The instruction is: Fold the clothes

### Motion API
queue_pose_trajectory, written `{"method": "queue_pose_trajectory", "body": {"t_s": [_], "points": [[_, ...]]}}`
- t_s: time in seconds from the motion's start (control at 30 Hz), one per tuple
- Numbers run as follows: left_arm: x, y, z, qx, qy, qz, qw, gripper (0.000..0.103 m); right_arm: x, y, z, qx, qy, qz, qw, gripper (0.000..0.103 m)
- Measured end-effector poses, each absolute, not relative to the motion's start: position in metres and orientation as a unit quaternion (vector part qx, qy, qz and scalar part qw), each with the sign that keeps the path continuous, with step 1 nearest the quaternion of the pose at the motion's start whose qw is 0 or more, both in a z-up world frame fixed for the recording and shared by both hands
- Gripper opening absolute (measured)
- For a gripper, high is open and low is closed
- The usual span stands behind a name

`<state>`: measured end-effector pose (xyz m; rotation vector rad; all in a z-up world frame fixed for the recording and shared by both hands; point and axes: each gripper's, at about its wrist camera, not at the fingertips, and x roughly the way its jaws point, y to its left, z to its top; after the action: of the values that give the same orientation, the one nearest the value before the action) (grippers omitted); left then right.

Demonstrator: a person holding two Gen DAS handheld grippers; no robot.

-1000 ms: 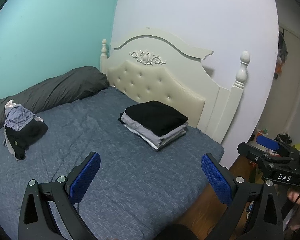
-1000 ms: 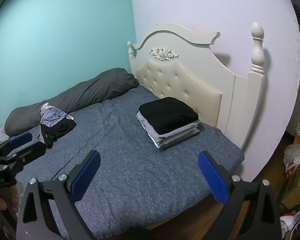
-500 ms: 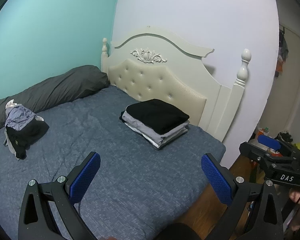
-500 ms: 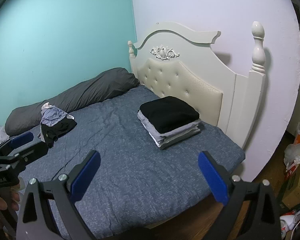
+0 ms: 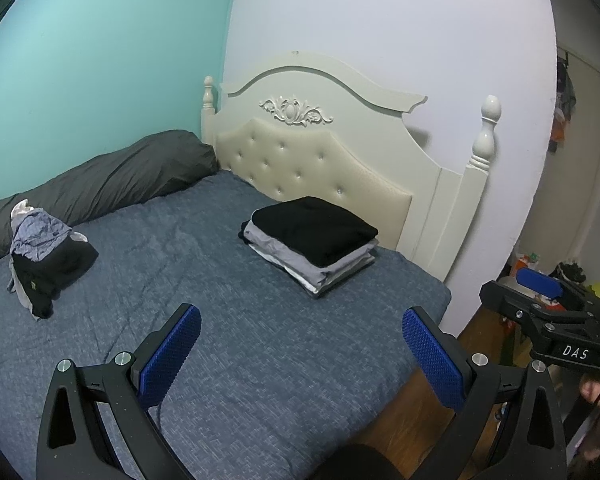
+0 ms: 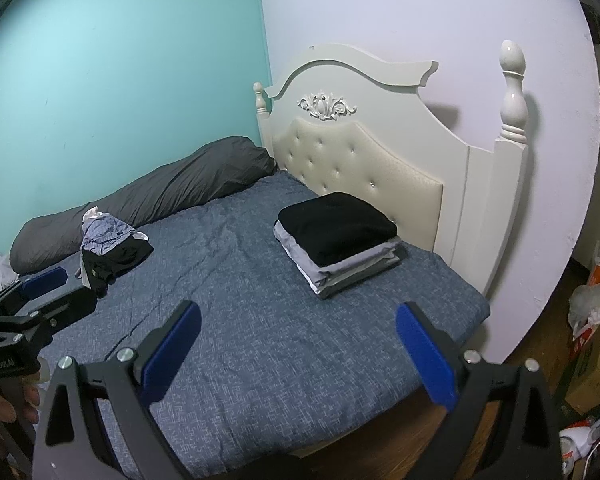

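Note:
A neat stack of folded clothes, black on top of grey and white, rests on the blue bed near the headboard. A crumpled heap of unfolded clothes, lilac and black, lies at the bed's left side. My left gripper hovers open and empty above the bed's near end. My right gripper is likewise open and empty, held beside the left one. Each appears in the other's view: the right gripper at the right edge, the left gripper at the left edge.
The bed has a cream tufted headboard with a post. A dark grey rolled duvet lies along the turquoise wall. Bags and clutter sit on the wooden floor at the right. A person's hand holds the left gripper.
Both grippers have drifted slightly back and down from the bed; the clothes have not moved and both stay open.

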<state>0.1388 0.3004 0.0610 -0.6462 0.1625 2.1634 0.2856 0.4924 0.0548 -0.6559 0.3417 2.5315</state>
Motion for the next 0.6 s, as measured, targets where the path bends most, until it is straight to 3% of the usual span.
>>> {"method": "queue_pose_trajectory", "body": {"t_s": [0.6], "points": [[0.1391,0.2995,0.0539,-0.269,0.070,0.865,0.417,0.103,0.2865,0.4915,0.0484,-0.249,0.132,0.927,0.248,0.099]]}}
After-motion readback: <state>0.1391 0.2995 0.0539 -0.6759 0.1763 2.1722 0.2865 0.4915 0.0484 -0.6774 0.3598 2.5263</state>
